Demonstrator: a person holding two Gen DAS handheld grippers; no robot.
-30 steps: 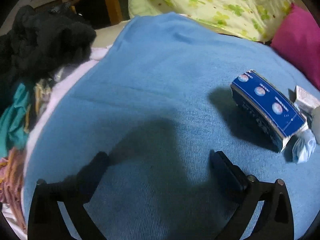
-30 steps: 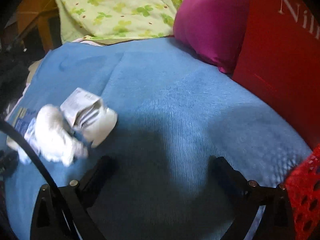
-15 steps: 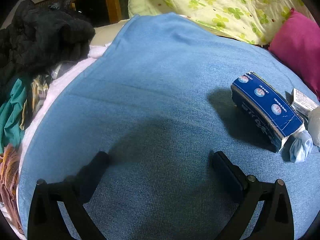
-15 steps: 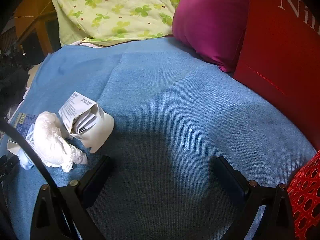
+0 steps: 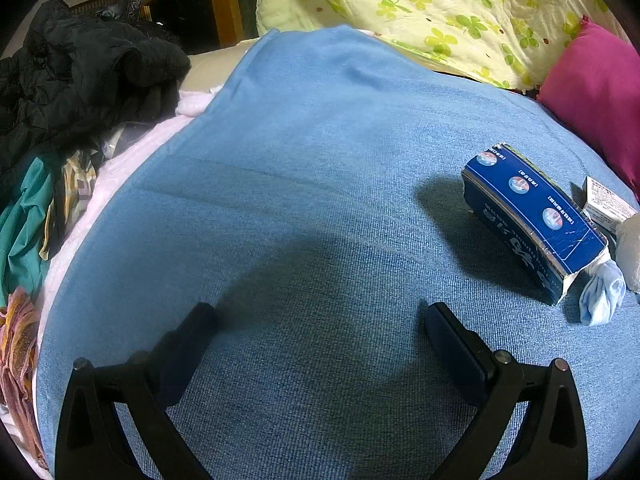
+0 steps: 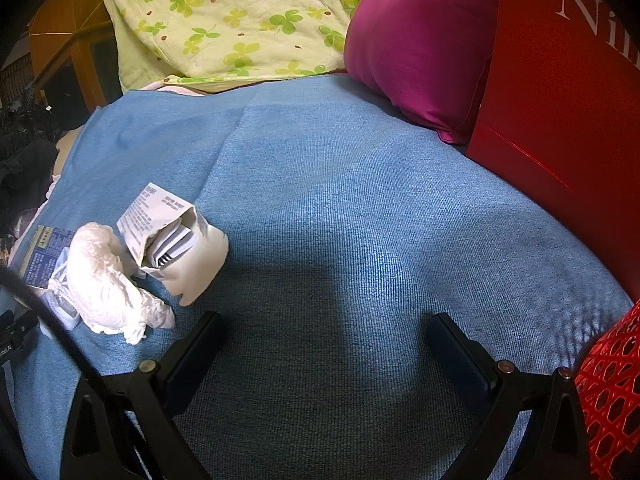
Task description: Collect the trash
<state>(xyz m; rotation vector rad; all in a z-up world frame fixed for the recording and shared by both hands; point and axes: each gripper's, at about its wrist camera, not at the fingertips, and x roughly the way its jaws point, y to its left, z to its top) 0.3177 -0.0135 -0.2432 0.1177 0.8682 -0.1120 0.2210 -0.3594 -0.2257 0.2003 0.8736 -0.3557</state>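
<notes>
A blue carton [image 5: 532, 216] lies on the blue blanket [image 5: 304, 184] at the right of the left wrist view, with a pale blue rag [image 5: 602, 292] at its near end. My left gripper [image 5: 318, 316] is open and empty, left of the carton. In the right wrist view a crumpled white tissue [image 6: 106, 280] and a torn white carton [image 6: 176, 240] lie at the left, beside the blue carton [image 6: 42, 254]. My right gripper [image 6: 324, 326] is open and empty, to their right.
A red mesh basket [image 6: 612, 392] is at the lower right, a red box [image 6: 568, 92] behind it. A magenta pillow [image 6: 416, 40] and a clover-print quilt [image 6: 224, 20] lie at the back. A pile of clothes [image 5: 76, 92] lies at the left.
Both views have drifted slightly, so the trash sits a little differently in frame. Both grippers stay open and empty.
</notes>
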